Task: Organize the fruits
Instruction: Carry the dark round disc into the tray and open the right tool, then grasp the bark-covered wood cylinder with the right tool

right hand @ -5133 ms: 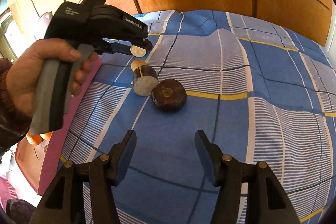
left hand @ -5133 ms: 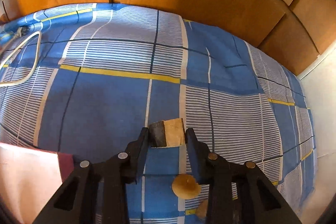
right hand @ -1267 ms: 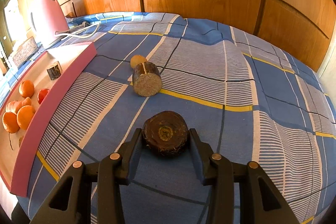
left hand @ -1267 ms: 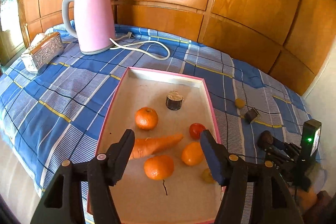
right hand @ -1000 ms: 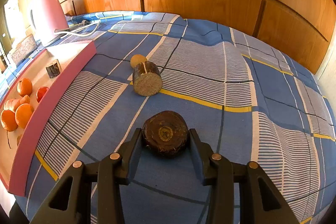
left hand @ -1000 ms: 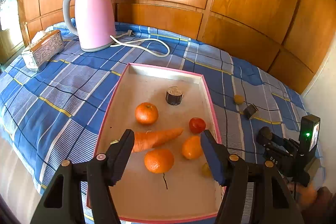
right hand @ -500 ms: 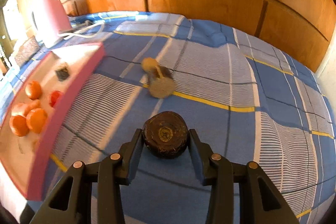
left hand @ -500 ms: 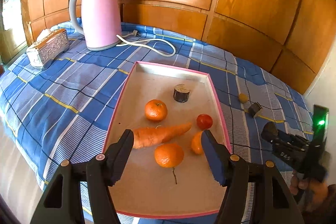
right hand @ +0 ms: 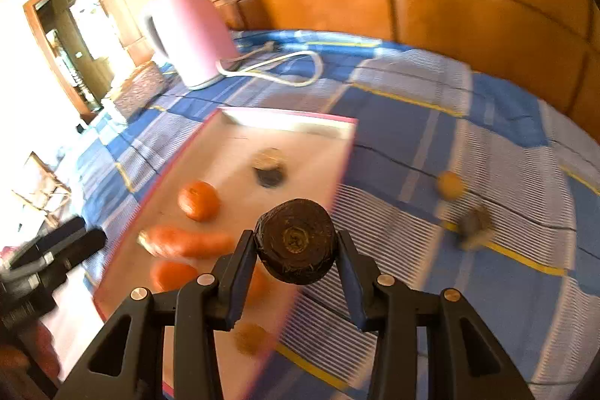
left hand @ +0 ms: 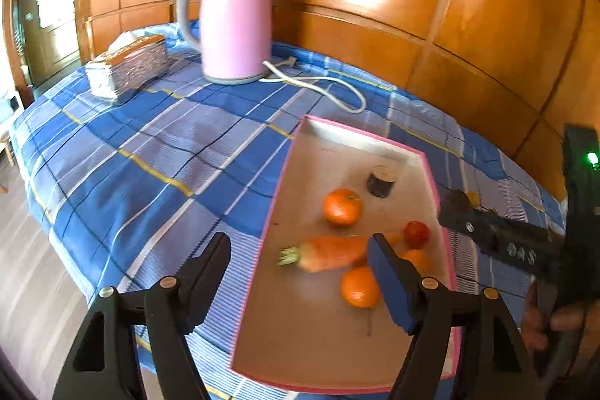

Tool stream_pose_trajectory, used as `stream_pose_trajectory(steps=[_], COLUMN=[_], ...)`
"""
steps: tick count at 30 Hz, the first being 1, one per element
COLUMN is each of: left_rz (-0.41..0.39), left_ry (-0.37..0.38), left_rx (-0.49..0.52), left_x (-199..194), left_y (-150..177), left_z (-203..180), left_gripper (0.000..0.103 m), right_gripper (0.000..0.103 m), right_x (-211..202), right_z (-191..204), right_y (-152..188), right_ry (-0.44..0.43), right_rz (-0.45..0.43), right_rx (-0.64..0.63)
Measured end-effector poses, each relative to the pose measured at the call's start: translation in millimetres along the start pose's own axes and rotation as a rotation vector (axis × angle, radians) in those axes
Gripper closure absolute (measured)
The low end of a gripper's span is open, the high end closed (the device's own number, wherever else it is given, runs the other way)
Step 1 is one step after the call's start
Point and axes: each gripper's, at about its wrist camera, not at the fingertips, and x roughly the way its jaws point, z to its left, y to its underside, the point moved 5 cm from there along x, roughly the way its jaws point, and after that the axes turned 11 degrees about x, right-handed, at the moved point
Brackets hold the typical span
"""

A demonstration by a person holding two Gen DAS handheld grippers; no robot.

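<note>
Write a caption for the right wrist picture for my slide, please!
Right gripper carries a dark round piece toward the pink tray.

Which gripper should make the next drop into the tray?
Right gripper: it already clamps the dark round piece near the tray. Left gripper is open and empty.

Pink kettle (left hand: 234, 25) — blue-checked cloth (left hand: 150, 152) (yellow lines).
</note>
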Motion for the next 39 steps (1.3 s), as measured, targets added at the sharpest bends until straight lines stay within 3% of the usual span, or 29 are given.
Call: stream_pose_trajectory(steps=[9,23,39], left_rz=[0.016,0.008,0.012], left_ry=[0.005,0.037,0.083], left_rx=[0.02,0.093,0.186], left_x=[5.0,0.1,-6.6], left_y=[5.4,-0.2,-3.0], left_z=[-1.3,-29.8,-70.9], left_gripper=[0.027,0.019,0.016], right_gripper=[0.057,0.057,0.057], right_x=[49.8,-16.7,-58.7], right_z=[24.6,-2.1,-82.7], right_y=[-12.8,17.4,33.4], right_ry=[0.008,0.055,0.147], right_rz=[0.067,-0.071,-0.158], right_rx=[0.009,0.008,0.189])
